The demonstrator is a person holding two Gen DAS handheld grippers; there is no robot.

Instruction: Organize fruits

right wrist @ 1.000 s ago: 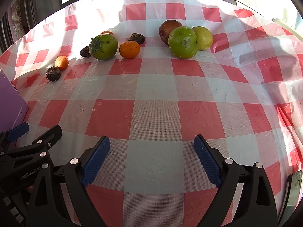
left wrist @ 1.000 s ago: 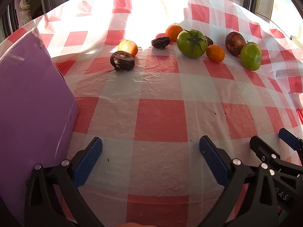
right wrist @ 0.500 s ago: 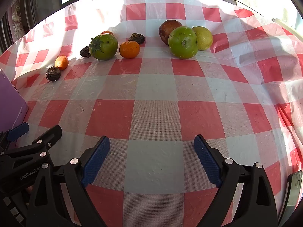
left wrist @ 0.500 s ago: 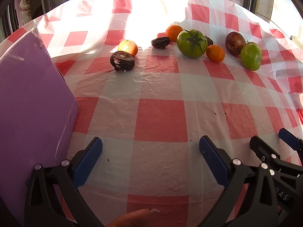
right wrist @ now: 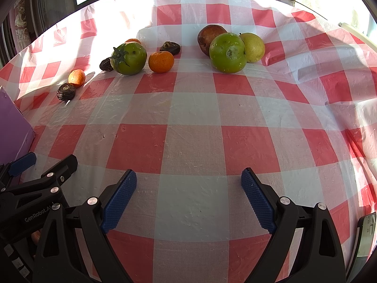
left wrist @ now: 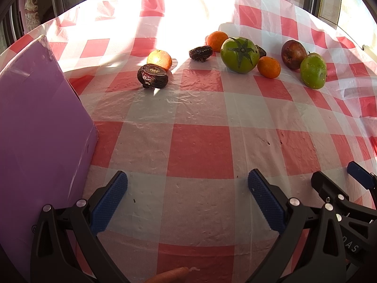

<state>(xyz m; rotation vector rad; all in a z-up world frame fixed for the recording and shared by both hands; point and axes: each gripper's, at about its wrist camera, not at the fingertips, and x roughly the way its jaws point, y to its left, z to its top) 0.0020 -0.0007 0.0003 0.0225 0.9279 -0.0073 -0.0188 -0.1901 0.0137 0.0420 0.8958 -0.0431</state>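
Fruits lie in a row at the far side of the table. In the left wrist view: a dark wrinkled fruit (left wrist: 152, 75), an orange (left wrist: 159, 59), a second dark fruit (left wrist: 200, 53), another orange (left wrist: 217, 40), a green tomato (left wrist: 239, 55), a small orange (left wrist: 268, 67), a brown-red fruit (left wrist: 293, 54) and a green fruit (left wrist: 313, 70). The right wrist view also shows the tomato (right wrist: 129, 58), the green fruit (right wrist: 227, 52) and a yellow pear (right wrist: 252, 47). My left gripper (left wrist: 187, 197) is open and empty, near the front. My right gripper (right wrist: 188, 197) is open and empty beside it.
A purple box (left wrist: 35, 127) stands upright at the left, close to my left gripper; its corner shows in the right wrist view (right wrist: 11, 129). A red-and-white checked plastic cloth (left wrist: 200, 146) covers the table. Windows run along the far edge.
A fingertip has come into the bottom edge of the left wrist view. Both grippers and the fruits have not moved.
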